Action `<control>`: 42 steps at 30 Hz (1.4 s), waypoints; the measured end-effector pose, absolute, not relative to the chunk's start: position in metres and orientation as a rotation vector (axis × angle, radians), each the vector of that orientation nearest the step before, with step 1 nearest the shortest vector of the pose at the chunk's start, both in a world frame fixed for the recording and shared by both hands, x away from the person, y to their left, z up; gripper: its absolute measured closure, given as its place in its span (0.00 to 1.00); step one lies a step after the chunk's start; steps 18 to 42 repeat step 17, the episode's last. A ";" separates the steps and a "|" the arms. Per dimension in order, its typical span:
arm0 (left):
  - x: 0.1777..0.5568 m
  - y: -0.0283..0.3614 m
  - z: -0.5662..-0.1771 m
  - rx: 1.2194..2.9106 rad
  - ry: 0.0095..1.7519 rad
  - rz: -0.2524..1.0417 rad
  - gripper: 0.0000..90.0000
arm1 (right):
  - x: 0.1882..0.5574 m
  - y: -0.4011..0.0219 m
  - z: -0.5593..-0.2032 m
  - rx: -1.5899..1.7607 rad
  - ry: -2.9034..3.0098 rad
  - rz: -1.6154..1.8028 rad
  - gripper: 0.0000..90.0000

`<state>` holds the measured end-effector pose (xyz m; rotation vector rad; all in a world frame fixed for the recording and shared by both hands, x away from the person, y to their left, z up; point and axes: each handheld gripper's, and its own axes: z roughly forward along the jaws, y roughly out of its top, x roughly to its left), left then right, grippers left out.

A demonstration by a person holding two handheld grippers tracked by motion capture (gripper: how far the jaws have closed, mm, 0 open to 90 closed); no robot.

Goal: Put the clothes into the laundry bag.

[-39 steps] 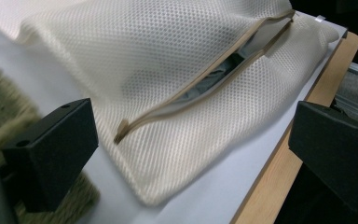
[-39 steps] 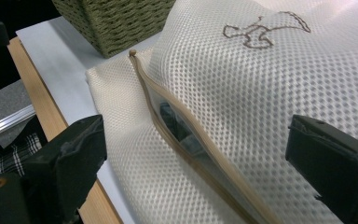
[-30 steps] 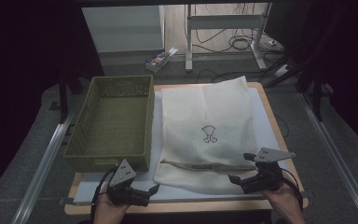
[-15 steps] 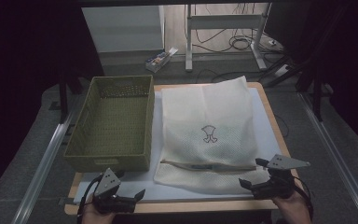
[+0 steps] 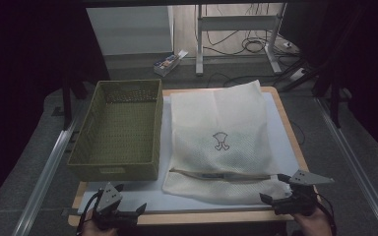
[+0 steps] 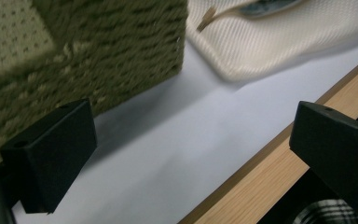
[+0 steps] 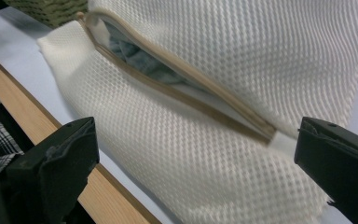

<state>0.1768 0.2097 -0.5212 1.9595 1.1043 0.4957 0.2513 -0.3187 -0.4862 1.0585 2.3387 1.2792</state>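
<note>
A cream mesh laundry bag lies flat on the white table mat, its tan-edged zipper opening near the front; grey-blue cloth shows inside that opening. An olive woven basket stands to its left. My left gripper sits open at the table's front left edge, below the basket's near corner, with nothing between its fingers. My right gripper is open at the bag's front right corner, its jaws spread over the bag just short of the zipper's end.
The wooden table edge runs along the front. A white mat lies bare between basket and bag. Behind the table stand a white cabinet, a metal frame with cables and a small box on the floor.
Both grippers have drawn back toward the front edge of the table, the left one from beside the bag's left corner to the front left. The bag and basket stay put.
</note>
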 end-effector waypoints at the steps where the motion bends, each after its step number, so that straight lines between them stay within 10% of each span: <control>1: 0.177 0.211 -0.523 1.961 1.115 0.491 0.01 | 0.251 -0.320 -0.488 1.067 2.338 1.275 0.00; 42: 0.179 0.224 -0.524 1.853 1.158 0.419 0.01 | 0.252 -0.323 -0.505 1.121 2.437 1.209 0.00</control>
